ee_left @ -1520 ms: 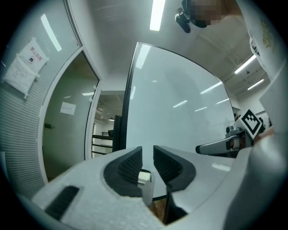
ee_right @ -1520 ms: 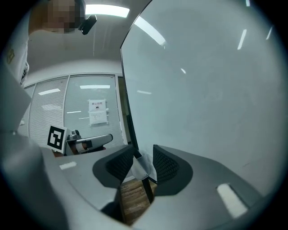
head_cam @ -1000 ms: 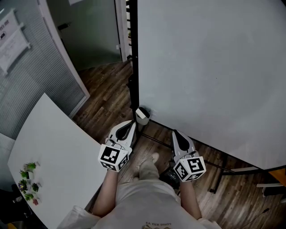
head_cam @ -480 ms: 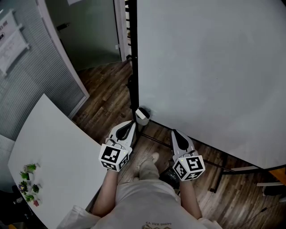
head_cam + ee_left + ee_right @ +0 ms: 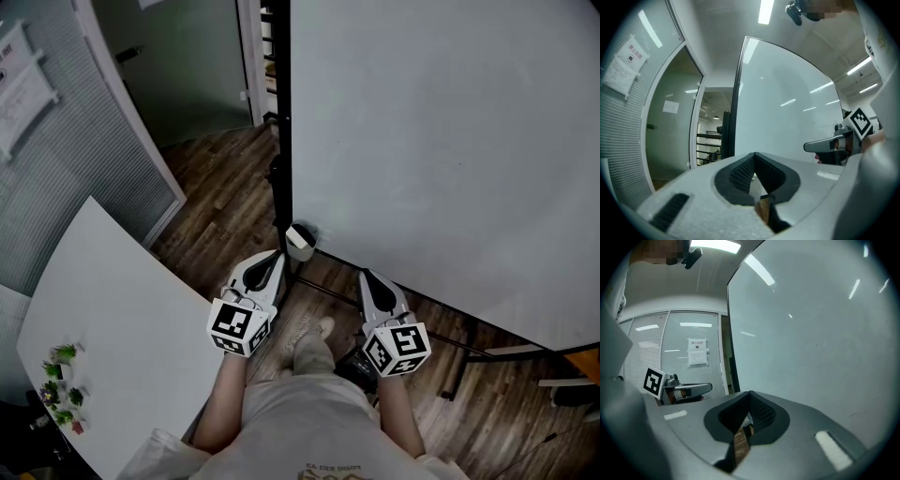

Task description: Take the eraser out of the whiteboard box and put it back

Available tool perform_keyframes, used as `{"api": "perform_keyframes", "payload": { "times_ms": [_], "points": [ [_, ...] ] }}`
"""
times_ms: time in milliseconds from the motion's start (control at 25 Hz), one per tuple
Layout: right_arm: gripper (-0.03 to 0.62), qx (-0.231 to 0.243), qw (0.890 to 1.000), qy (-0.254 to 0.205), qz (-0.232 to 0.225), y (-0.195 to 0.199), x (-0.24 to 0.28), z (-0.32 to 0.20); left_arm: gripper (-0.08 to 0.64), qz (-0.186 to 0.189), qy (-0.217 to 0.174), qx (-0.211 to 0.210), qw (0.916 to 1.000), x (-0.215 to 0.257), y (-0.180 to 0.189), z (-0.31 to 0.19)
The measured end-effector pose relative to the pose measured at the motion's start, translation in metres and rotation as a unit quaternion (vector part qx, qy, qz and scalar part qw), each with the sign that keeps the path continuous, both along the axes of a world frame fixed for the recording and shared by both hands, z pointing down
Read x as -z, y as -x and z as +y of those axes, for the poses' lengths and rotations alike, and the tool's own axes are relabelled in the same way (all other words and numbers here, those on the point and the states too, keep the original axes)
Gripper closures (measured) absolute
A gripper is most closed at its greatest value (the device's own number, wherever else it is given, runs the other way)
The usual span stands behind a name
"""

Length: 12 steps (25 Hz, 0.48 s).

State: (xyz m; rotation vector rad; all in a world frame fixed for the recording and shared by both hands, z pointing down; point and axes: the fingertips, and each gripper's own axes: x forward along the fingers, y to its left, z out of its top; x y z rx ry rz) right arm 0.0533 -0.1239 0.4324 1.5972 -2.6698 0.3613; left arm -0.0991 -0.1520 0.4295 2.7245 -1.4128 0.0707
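A big whiteboard (image 5: 441, 141) stands upright in front of me. A small white box (image 5: 300, 241) with a dark inside hangs at its lower left corner; I cannot make out the eraser in it. My left gripper (image 5: 273, 256) is shut and empty, pointing at the board just below and left of the box. My right gripper (image 5: 366, 276) is also shut and empty, a little to the right, near the board's lower edge. In the left gripper view the closed left gripper (image 5: 754, 154) faces the board's left edge, with the right gripper (image 5: 825, 145) beside it. The right gripper view shows the closed right gripper (image 5: 750, 393) facing the board (image 5: 820, 333).
A white table (image 5: 112, 319) with small green plants (image 5: 61, 384) stands at my left. Behind it are a blind-covered glass partition (image 5: 56, 169) and a doorway. The board's stand legs (image 5: 450, 349) run across the wood floor. My shoe (image 5: 314, 333) is between the grippers.
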Motion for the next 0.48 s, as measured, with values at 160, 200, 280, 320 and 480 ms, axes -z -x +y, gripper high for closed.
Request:
{"api": "perform_keyframes", "payload": {
  "times_ms": [160, 200, 280, 320, 480],
  "points": [
    [0.58, 0.0, 1.0, 0.001, 0.0, 0.0001, 0.0005, -0.0005, 0.555, 0.007, -0.001, -0.004, 1.0, 0.0026, -0.0003, 0.0003],
    [0.58, 0.0, 1.0, 0.001, 0.0, 0.0004, 0.0006, -0.001, 0.555, 0.01, -0.001, -0.005, 0.9999, 0.0037, 0.0001, 0.0],
    [0.58, 0.0, 1.0, 0.0, 0.001, 0.0015, 0.0016, -0.0011, 0.555, 0.013, -0.002, -0.006, 0.9999, 0.0053, 0.0019, -0.0002],
    [0.581, 0.0, 1.0, 0.0, 0.001, 0.0023, 0.0022, -0.0005, 0.555, 0.014, -0.003, -0.005, 0.9999, 0.0058, 0.0032, 0.0002],
    [0.58, 0.001, 1.0, -0.001, -0.001, 0.0046, 0.0039, 0.0003, 0.555, 0.015, -0.002, -0.003, 0.9999, 0.0053, 0.0073, 0.0004]
  ]
}}
